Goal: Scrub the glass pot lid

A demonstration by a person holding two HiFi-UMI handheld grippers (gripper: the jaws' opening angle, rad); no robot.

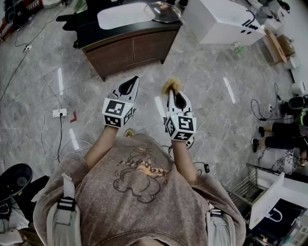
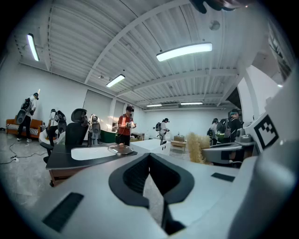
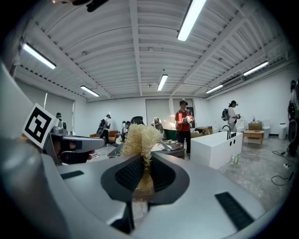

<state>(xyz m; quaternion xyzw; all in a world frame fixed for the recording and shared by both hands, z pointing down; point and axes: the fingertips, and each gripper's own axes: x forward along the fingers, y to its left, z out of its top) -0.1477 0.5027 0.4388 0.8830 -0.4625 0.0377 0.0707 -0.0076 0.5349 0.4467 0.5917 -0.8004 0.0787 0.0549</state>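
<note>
Head view: my left claw [image 1: 134, 81] is pressed together, empty; my right claw [image 1: 172, 93] pinches a straw-coloured scrubber [image 1: 171, 85]. The glass lid [image 1: 163, 11] lies well ahead of both, on the dark counter [image 1: 90, 32].

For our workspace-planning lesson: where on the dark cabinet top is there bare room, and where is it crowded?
Bare: the cabinet top left of the white basin, and a narrow band along its front edge. Crowded: the right end, where the glass pot lid lies beside the basin.
</note>
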